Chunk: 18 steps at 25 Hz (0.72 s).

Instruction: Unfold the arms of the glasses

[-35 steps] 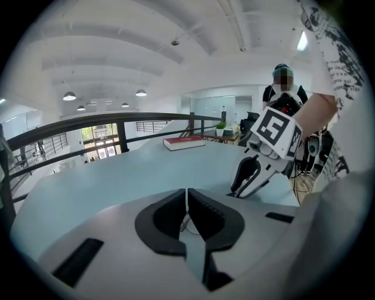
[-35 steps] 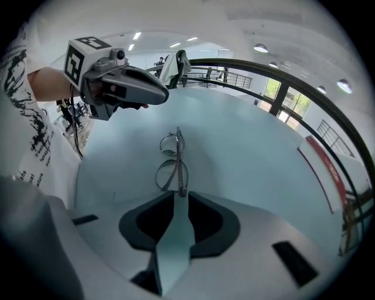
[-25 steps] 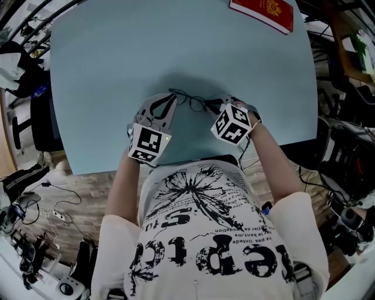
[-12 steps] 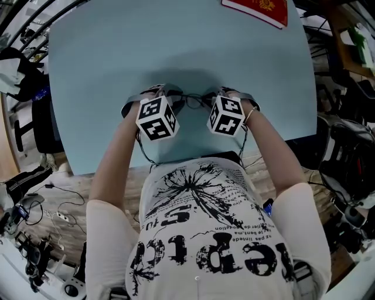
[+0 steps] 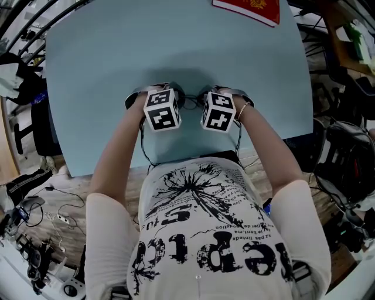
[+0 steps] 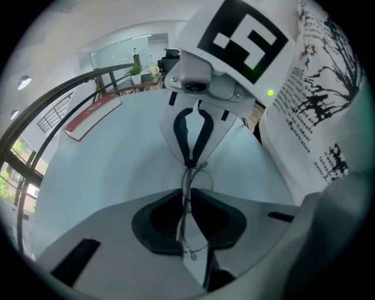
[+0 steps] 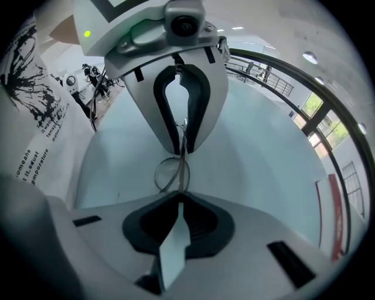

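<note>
Beneath both grippers, spread wide and mostly bare: pale blue table (image 5: 176,53). Behind the grippers, tight against the near table edge: person in a white shirt (image 5: 199,234) with black print, both forearms stretched forward. Far beyond the right gripper, at the far table edge: red book (image 5: 249,9), lying flat, partly cut off by the picture's top.

Over the near half of the table, side by side and close together, both aimed steeply down with tips turned toward each other: left gripper (image 6: 187,196) and right gripper (image 7: 179,198), each topped by a white cube with black square markers.

Between the two sets of tips, low over the table: glasses (image 7: 171,174), thin dark wire frame with round lenses, seen nearly edge-on from the left gripper view. Touching the table or not: cannot tell.

At the left jaws: just been closing, now nearly together, with the wire frame between them and pressed at one end of the glasses. At the right jaws: nearly together as well, clamped on the frame at the other end. In the gap between the two grippers: one round lens, hanging free. Arms of the glasses folded or spread: cannot tell.
</note>
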{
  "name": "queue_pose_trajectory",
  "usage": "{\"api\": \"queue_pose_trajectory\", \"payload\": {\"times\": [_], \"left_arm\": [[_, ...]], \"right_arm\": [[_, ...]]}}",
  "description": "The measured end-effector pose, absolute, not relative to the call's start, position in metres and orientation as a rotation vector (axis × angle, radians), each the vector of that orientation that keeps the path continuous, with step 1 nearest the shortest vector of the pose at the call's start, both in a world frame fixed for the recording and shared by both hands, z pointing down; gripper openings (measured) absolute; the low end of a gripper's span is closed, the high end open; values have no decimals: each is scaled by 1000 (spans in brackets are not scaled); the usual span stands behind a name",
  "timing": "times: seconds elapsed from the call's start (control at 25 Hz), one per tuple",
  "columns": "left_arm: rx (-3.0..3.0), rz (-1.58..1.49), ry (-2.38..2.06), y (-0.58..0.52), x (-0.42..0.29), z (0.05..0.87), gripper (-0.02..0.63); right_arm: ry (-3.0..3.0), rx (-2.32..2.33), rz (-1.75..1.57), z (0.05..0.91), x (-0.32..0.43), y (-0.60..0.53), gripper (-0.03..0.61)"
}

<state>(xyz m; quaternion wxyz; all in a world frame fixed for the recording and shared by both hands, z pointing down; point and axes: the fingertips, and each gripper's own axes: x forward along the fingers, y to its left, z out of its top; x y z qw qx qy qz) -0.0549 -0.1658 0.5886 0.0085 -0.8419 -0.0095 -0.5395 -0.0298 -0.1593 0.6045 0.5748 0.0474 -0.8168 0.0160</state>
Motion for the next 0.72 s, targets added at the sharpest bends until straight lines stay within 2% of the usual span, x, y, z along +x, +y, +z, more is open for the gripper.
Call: {"api": "queue_pose_trajectory", "payload": {"times": [0.36,0.72], "left_arm": [[-2673,-1649,-38,-167,-50,594,38],[-2819,-1387,42,-171,-53,570,37]], "right_arm": [[-1927,96,47,604,-23,-164,37],[-1924,109,59,606,-19,-168,38]]}}
